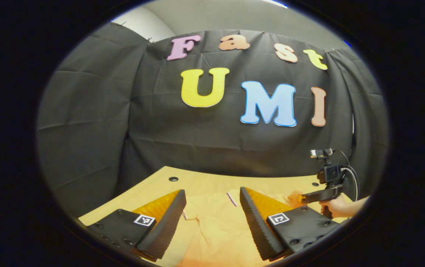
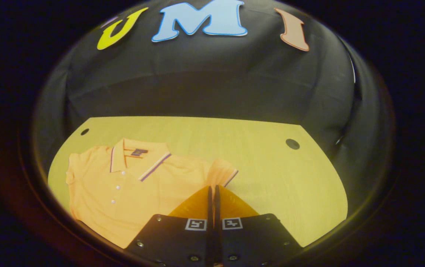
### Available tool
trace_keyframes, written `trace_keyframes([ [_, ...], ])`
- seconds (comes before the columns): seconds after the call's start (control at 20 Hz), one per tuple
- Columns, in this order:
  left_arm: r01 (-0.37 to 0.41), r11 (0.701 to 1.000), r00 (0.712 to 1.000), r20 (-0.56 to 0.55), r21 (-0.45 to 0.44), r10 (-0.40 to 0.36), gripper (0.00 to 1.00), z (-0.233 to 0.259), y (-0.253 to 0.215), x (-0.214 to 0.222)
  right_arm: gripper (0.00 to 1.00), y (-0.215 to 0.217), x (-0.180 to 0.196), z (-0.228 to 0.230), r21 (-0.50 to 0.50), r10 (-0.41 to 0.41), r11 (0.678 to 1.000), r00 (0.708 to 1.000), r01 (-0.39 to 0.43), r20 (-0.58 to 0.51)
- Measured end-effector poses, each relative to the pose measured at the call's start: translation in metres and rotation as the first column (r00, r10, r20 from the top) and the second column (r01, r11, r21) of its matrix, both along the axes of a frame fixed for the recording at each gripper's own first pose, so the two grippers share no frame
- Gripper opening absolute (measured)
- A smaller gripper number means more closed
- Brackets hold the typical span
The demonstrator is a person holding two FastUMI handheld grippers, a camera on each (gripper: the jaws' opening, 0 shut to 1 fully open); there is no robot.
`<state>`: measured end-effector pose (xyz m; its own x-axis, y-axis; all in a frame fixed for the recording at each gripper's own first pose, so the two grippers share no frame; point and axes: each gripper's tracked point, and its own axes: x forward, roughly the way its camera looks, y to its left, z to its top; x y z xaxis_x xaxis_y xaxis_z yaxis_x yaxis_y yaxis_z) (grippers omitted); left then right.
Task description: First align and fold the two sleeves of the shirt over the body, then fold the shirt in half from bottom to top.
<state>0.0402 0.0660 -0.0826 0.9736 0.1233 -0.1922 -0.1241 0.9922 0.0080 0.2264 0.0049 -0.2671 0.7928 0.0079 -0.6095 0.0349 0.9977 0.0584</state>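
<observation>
**Mia:** Where is the shirt [image 2: 130, 185]?

**Ben:** It lies flat on the yellow table [image 2: 271, 174], buttons up, with the collar [image 2: 138, 161] pointing toward the black wall. In the right gripper view it sits on the left part of the table.

**Mia:** Would it be hard to move?

**Ben:** Probably not. It looks soft, thin and light. It would bend and droop when lifted, and it could bunch up or slide on the smooth wood. It won't break.

**Mia:** Where should a claw grab it?

**Ben:** At the end of a sleeve, by the striped cuff [image 2: 231, 177]. A pinch there should bring the whole sleeve over the body. Later, the bottom corners look like the best spots for the big fold.

**Mia:** What is the right gripper [image 2: 212, 191] doing?

**Ben:** Its two fingers are pressed together, with just a thin line between them. The tips are right at the sleeve near that cuff. It looks like they pinch the cloth, but the fingers hide the spot, so nobody can be sure.

**Mia:** And the left gripper [image 1: 212, 196]?

**Ben:** Its fingers are spread wide. Nothing is between them. It hangs above the shirt, not touching it.

**Mia:** Is there a hand [image 1: 340, 207] too?

**Ben:** Yes, in the left gripper view, far off to the side, holding the other gripper over the orange cloth.
</observation>
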Motion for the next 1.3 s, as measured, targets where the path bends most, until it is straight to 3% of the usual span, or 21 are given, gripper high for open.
trace_keyframes([
  [0.35, -0.022, 1.0, 1.0, 0.0, 0.003, 0.022, 0.93, -0.001, 0.012, -0.008, 0.01, 0.046, -0.005, -0.011, -0.081, 0.159, 0.984, 0.987, -0.16, -0.011],
  [0.55, -0.039, 0.999, 0.999, -0.003, 0.007, 0.039, 0.93, -0.003, 0.021, -0.014, 0.02, 0.066, -0.011, -0.027, -0.076, 0.214, 0.973, 0.975, -0.218, -0.057],
  [0.9, -0.047, 0.999, 0.999, 0.007, 0.005, 0.047, 0.94, 0.001, 0.029, -0.016, 0.11, 0.073, -0.015, -0.029, -0.043, 0.214, 0.975, 0.973, -0.219, -0.088],
  [0.95, -0.047, 0.999, 0.999, 0.008, 0.004, 0.046, 0.93, 0.0, 0.031, -0.016, 0.16, 0.076, -0.015, -0.028, -0.032, 0.219, 0.975, 0.972, -0.222, -0.083],
  [1.2, -0.038, 0.999, 0.999, 0.006, -0.005, 0.038, 0.95, -0.004, 0.031, -0.011, 0.57, 0.08, -0.02, -0.016, -0.018, 0.223, 0.974, 0.973, -0.225, -0.061],
  [1.25, -0.035, 0.999, 0.999, 0.004, -0.009, 0.035, 0.94, -0.006, 0.03, -0.008, 0.76, 0.08, -0.021, -0.012, -0.014, 0.221, 0.975, 0.974, -0.222, -0.054],
  [1.3, -0.033, 0.999, 0.999, 0.002, -0.013, 0.033, 0.94, -0.008, 0.031, -0.006, 0.83, 0.08, -0.021, -0.006, -0.013, 0.215, 0.976, 0.976, -0.216, -0.042],
])
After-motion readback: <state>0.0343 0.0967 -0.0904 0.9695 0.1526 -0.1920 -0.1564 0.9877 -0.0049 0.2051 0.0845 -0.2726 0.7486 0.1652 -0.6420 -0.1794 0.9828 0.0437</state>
